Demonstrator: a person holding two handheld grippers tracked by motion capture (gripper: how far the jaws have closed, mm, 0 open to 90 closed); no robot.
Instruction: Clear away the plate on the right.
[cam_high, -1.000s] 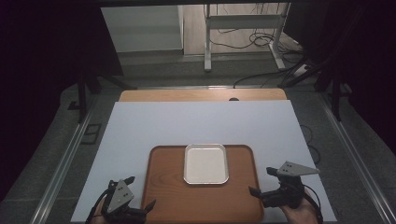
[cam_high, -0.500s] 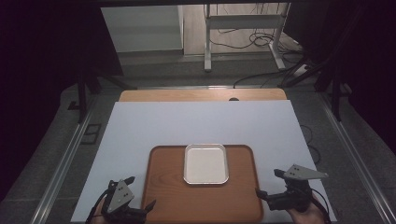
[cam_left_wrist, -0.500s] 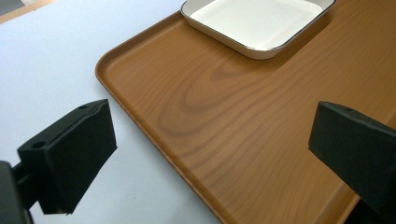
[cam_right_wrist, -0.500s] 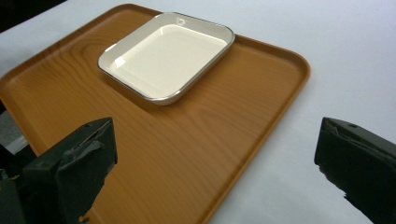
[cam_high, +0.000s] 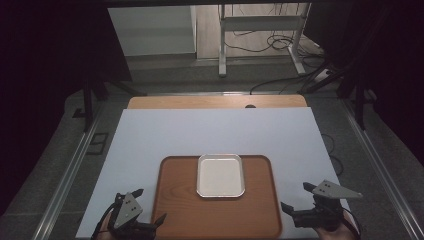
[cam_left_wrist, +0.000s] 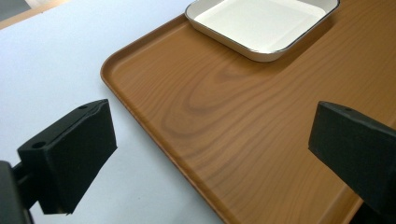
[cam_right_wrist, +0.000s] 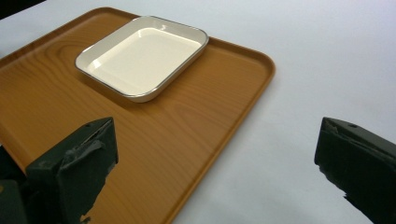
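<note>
A wooden tray (cam_high: 216, 210) lies on the white tabletop (cam_high: 210, 135), close to the person's edge, and a white square dish (cam_high: 221, 175) with a thin metal-looking rim sits on the tray's far half, roughly centred across it. The dish has nothing in it. The left tongs (cam_high: 149, 223) hover low at the tray's near left corner, jaws spread wide apart and gripping nothing; in the left gripper view (cam_left_wrist: 210, 154) one jaw hangs over the white surface and the other over the tray's wood, with the tray's rounded edge running between them. The right tongs (cam_high: 295, 210) sit just off the tray's right edge, likewise released and empty; in the right gripper view (cam_right_wrist: 215, 168) the left-hand jaw is above the tray and the other above bare tabletop. Both point toward the dish, which stays well apart from either.
</note>
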